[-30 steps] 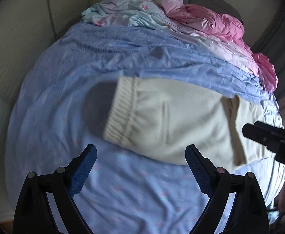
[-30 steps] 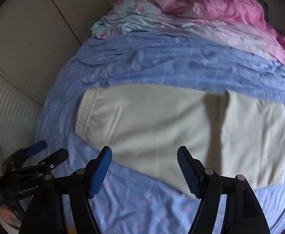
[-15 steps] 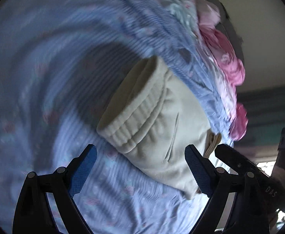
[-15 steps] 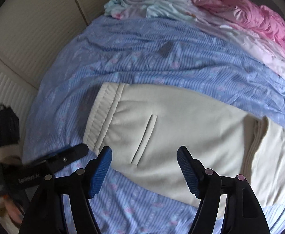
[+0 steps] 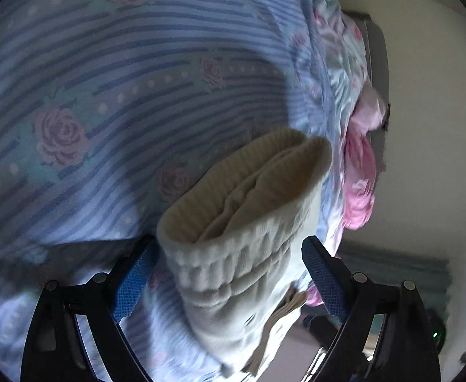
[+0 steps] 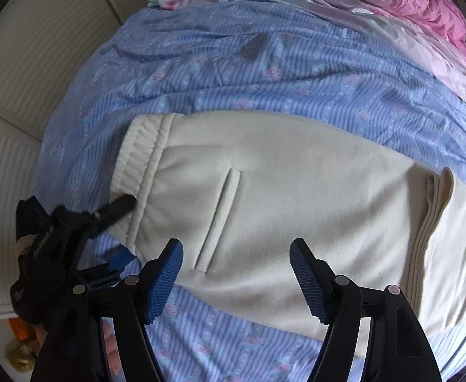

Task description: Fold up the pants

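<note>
Cream pants (image 6: pixel 296 210) lie folded flat on the blue striped bedsheet (image 6: pixel 264 63), elastic waistband (image 6: pixel 137 159) to the left, leg ends doubled over at the right. In the left wrist view the waistband (image 5: pixel 242 222) fills the space between the open fingers of my left gripper (image 5: pixel 226 273), its opening facing the camera. The left gripper also shows in the right wrist view (image 6: pixel 105 222), straddling the waistband's near corner. My right gripper (image 6: pixel 236 277) is open and empty, just above the pants' near edge by the pocket slit (image 6: pixel 220 216).
A heap of pink and pale floral bedding (image 6: pixel 392 0) lies at the far end of the bed. A cream ribbed headboard or wall panel (image 6: pixel 25 79) runs along the left. The bed's right edge drops off beyond the pants (image 5: pixel 360 334).
My left gripper has dropped low and moved in to the waistband, which now sits between its fingers. My right gripper has moved closer to the pants' near edge.
</note>
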A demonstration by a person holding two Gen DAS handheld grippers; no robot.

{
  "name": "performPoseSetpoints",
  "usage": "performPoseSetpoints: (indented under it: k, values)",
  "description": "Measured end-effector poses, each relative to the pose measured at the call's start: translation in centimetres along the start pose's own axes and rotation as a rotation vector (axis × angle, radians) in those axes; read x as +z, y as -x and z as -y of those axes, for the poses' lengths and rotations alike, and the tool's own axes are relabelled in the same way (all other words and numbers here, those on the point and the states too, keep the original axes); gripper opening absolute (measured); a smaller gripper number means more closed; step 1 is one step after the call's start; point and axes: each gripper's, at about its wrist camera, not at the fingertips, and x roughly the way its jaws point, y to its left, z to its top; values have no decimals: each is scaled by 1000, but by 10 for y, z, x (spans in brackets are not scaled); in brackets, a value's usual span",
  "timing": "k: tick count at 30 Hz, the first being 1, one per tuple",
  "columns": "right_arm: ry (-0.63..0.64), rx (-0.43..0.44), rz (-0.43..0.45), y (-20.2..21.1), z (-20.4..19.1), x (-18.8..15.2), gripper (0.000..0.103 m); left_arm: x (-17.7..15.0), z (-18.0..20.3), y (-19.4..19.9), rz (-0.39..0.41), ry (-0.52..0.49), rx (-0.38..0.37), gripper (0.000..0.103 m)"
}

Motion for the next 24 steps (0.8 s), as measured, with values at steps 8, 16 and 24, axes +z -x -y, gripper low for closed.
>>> performPoseSetpoints:
  k: [8, 16, 24]
  values:
    - [-48, 5, 0, 0, 17, 0, 71, -2, 28, -17, 20, -144, 145, 68]
    - [-50, 5, 9, 6, 22, -8, 71, -4, 33, -9, 41, -146, 194, 29]
    - [-102, 64, 62, 41, 50, -23, 71, -45, 123, 15, 83, -441, 278, 22]
